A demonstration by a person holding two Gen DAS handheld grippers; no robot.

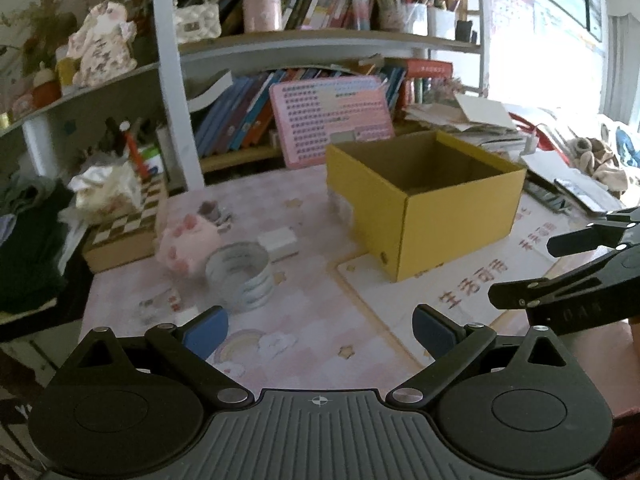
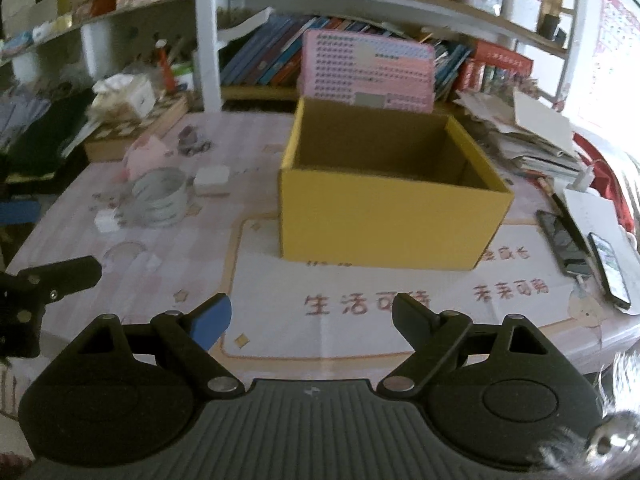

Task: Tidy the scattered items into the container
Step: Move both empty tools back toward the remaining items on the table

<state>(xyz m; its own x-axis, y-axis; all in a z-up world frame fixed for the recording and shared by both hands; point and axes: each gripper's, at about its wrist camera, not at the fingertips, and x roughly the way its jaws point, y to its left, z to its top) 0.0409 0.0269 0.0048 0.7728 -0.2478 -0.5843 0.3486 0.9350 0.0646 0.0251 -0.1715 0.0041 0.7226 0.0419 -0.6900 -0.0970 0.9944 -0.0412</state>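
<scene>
An open yellow cardboard box (image 1: 424,208) (image 2: 384,220) stands on the pink desk mat, and no item shows inside it. To its left lie a stack of tape rolls (image 1: 240,276) (image 2: 160,198), a pink plush cube (image 1: 188,248) (image 2: 144,152), a flat white block (image 1: 278,242) (image 2: 211,178) and a small white plug (image 2: 106,222). My left gripper (image 1: 320,332) hovers open near the tape rolls with nothing between its fingers. My right gripper (image 2: 312,316) is open and empty in front of the box.
A chequered box (image 1: 124,236) with tissue on it sits at the left. Bookshelves and a pink board (image 1: 332,120) rise behind. Paper piles (image 2: 532,136) and two phones (image 2: 564,240) crowd the right edge. Each gripper shows in the other's view at the side.
</scene>
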